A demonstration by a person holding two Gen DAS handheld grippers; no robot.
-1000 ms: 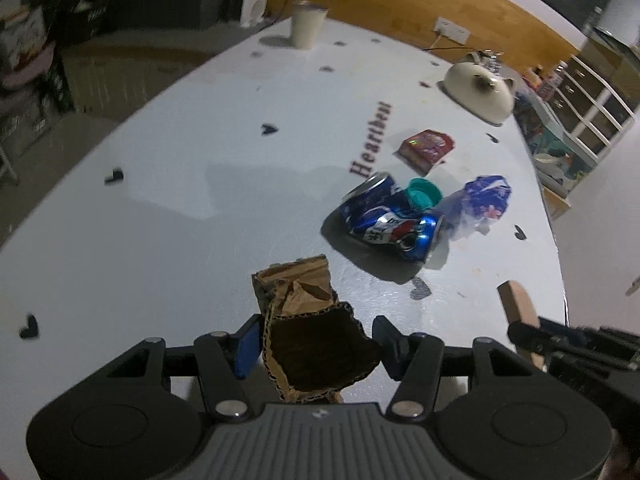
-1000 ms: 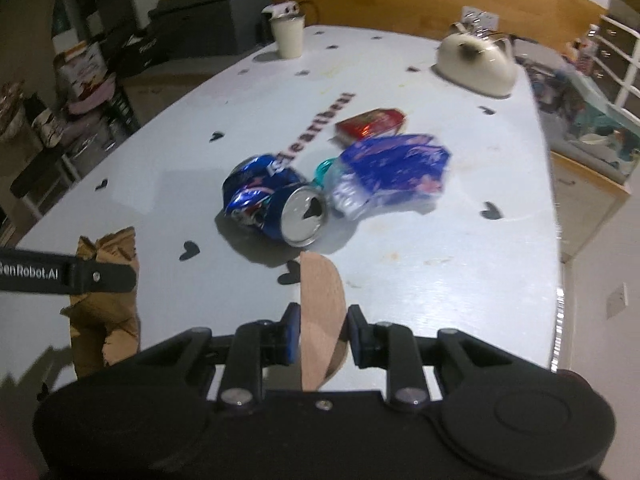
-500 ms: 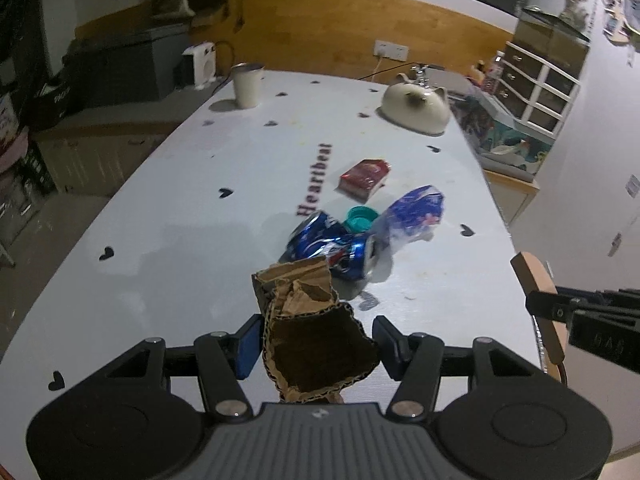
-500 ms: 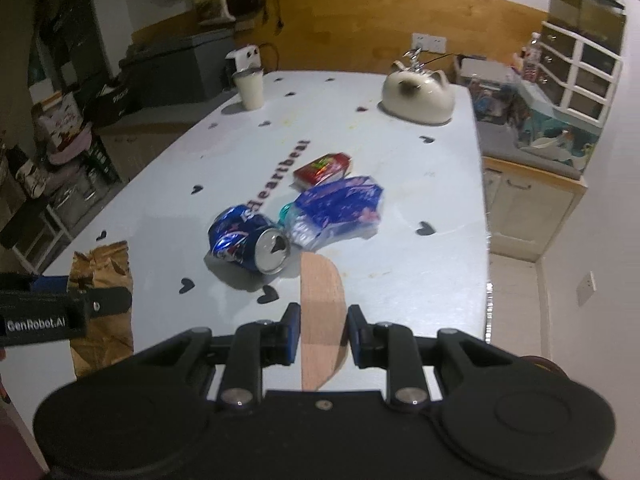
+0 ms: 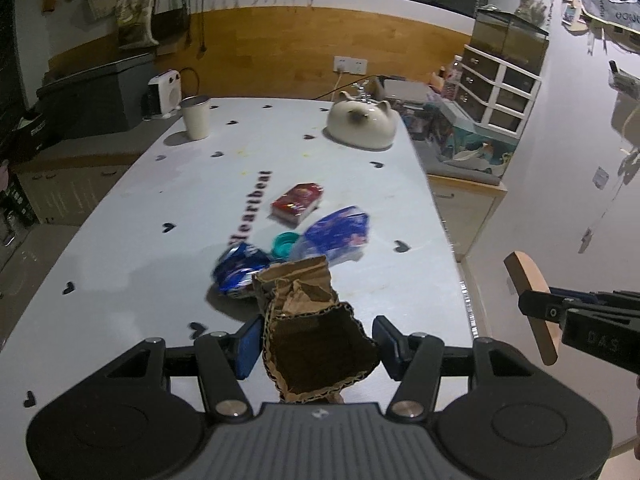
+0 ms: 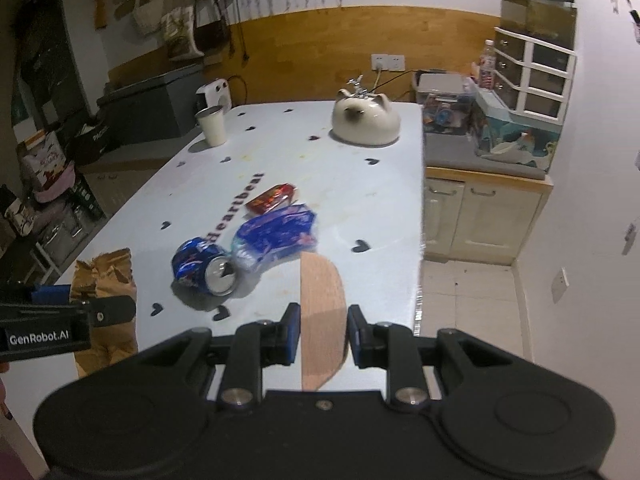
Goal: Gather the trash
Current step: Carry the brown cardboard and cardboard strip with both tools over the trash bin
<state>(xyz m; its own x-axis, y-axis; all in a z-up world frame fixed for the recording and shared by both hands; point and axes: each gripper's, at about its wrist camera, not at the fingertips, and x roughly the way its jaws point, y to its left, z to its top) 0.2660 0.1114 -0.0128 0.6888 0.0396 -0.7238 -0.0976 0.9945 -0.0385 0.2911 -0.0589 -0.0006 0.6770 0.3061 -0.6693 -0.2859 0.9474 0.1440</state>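
My left gripper (image 5: 316,346) is shut on a torn brown cardboard piece (image 5: 312,328), held above the near end of the white table (image 5: 120,240); it also shows in the right wrist view (image 6: 106,280). My right gripper (image 6: 323,334) is shut on a flat, rounded wooden piece (image 6: 322,312), which also shows in the left wrist view (image 5: 530,304). On the table lie a crushed blue can (image 6: 204,266), a blue plastic wrapper (image 6: 276,236), a teal cap (image 5: 285,243) and a red packet (image 5: 298,202).
A cat-shaped white ceramic pot (image 5: 360,124) and a white cup (image 5: 196,118) stand at the table's far end. A low cabinet (image 6: 480,216) and drawers (image 5: 500,92) stand to the right. Grey bins (image 6: 148,100) stand to the left.
Both grippers have lifted and pulled back from the table with their pieces still held. The trash pile looks smaller and farther away.
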